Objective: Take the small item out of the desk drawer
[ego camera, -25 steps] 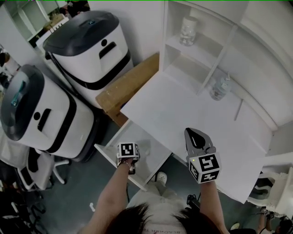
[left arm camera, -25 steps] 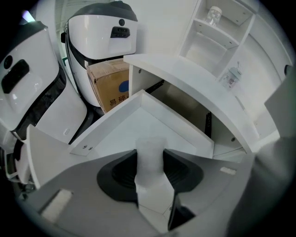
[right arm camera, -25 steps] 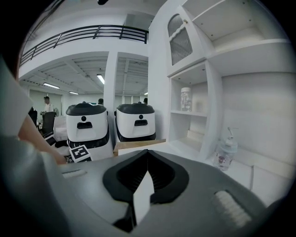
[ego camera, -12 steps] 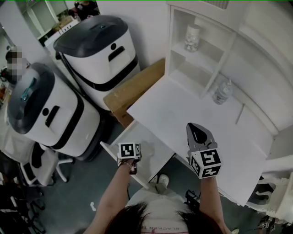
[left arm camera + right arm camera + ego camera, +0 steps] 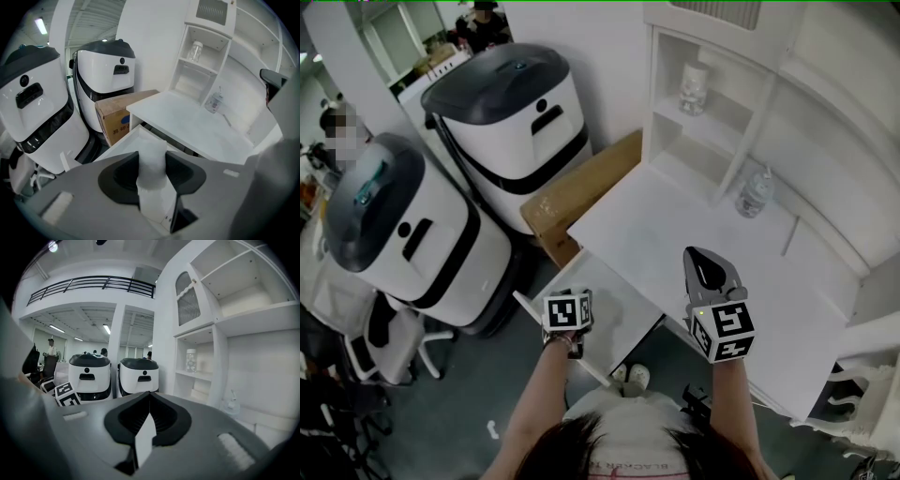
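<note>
Left gripper (image 5: 151, 163): jaws partly closed and clamped on the small white item (image 5: 153, 176), one pad pressed to each of its flanks.
Right gripper (image 5: 149, 423): jaws pressed together with nothing between them, hanging over the desk top (image 5: 675, 220).
Item, place: in the left gripper's jaws, above the front part of the open drawer (image 5: 617, 302). It appears to be off the drawer floor, though the head view hides it under the marker cube.
Item, kind: a pale, soft-looking roll or small tube. The left gripper view is too washed out to say which.
Item, long axis: runs along the jaws, 6 to 12 o'clock in the left gripper view, with its far end sticking out past the fingertips.
Drawer from the item: directly beyond and below, spreading toward 12 o'clock in the left gripper view.
Desk top from the left gripper: about 1 o'clock in the head view, past the drawer's inner end.
Nearer hand: the left, which already has the item. The right sits at 3 o'clock from it, well apart.
Step in hand: probably lifting the item clear of the drawer. The move turns on rising before swinging toward 1 o'clock, so the protruding end misses the desk edge.
</note>
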Demonstrator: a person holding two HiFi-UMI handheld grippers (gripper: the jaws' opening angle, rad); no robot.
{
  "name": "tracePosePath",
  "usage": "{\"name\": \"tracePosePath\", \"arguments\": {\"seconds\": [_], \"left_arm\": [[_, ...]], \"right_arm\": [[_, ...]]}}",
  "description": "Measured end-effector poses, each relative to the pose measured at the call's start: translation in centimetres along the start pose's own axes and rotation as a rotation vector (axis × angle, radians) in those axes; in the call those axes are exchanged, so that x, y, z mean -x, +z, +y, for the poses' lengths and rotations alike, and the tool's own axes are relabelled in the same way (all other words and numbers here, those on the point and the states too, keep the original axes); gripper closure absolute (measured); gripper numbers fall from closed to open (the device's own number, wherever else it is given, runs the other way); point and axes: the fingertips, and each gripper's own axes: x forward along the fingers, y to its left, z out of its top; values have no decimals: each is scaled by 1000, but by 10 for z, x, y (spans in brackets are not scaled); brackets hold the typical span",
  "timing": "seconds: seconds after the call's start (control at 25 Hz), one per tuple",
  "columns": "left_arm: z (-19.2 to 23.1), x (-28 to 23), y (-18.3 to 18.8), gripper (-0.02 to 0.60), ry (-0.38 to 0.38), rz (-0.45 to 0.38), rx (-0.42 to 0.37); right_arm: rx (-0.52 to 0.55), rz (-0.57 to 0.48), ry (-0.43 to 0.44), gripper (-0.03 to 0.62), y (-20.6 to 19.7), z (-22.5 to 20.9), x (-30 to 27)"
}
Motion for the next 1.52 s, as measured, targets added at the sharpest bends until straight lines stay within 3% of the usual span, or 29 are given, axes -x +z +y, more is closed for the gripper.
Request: {"name": "tracePosePath", "arguments": {"seconds": [0.48, 0.96, 1.52], "left_arm": [[-10, 40, 43, 402, -21, -164, -31], [-19, 89, 110, 402, -8, -404, -78], [-42, 139, 161, 401, 25, -650, -236]], "right_arm": [[34, -40, -9, 592, 19, 10, 7], [67, -74, 0, 592, 36, 14, 2], [80, -111, -24, 592, 51, 6, 7]]}}
